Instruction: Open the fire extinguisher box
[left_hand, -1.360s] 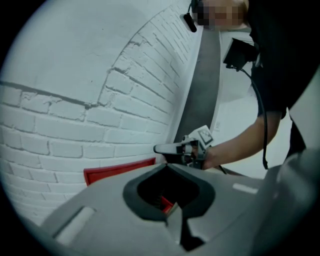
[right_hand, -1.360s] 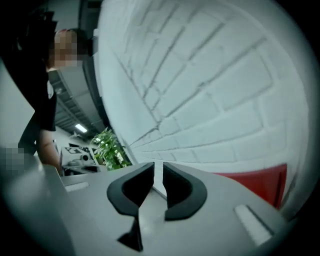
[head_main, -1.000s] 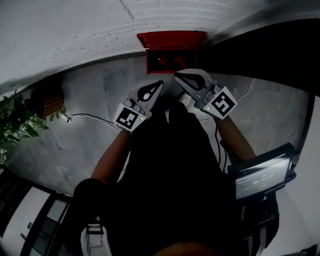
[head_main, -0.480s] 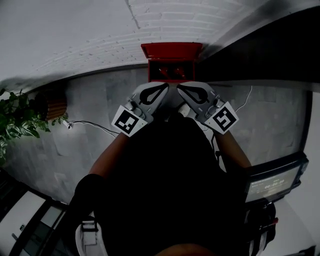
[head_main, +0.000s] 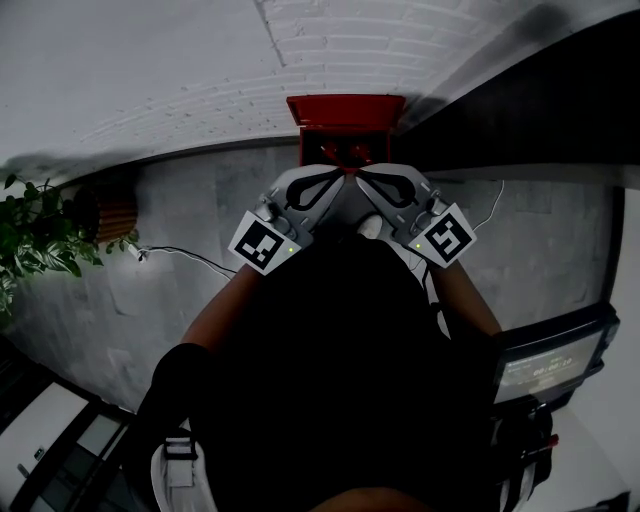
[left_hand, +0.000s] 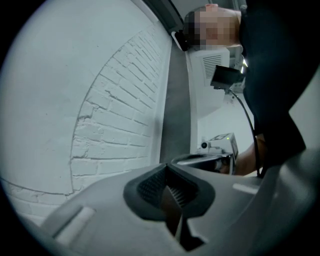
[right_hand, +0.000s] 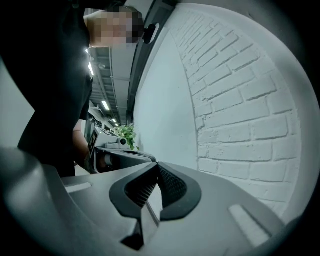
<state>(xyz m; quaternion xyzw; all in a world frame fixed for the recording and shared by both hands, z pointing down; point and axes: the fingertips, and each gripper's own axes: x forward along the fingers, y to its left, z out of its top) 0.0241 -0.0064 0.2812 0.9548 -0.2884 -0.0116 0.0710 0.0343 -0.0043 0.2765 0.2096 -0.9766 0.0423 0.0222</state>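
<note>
The red fire extinguisher box (head_main: 345, 108) stands on the floor against the white brick wall (head_main: 330, 50). Below its red top panel a dark inside with red shapes shows. Both grippers are held up side by side in front of the person's chest, nearer than the box and touching nothing. My left gripper (head_main: 336, 178) is shut with nothing in it, as the left gripper view (left_hand: 167, 168) also shows. My right gripper (head_main: 361, 178) is shut and holds nothing; its pads meet (right_hand: 157, 165). The two tips nearly touch each other.
A leafy plant (head_main: 35, 240) in a brown pot (head_main: 108, 212) stands at the left, with a thin cable (head_main: 185, 248) across the grey floor. A device with a lit screen (head_main: 545, 360) sits at the right. A dark wall (head_main: 520, 100) runs along the right of the box.
Both grippers have risen and drawn together, so their tips now nearly meet in front of the box. The box sits slightly higher in the head view than before.
</note>
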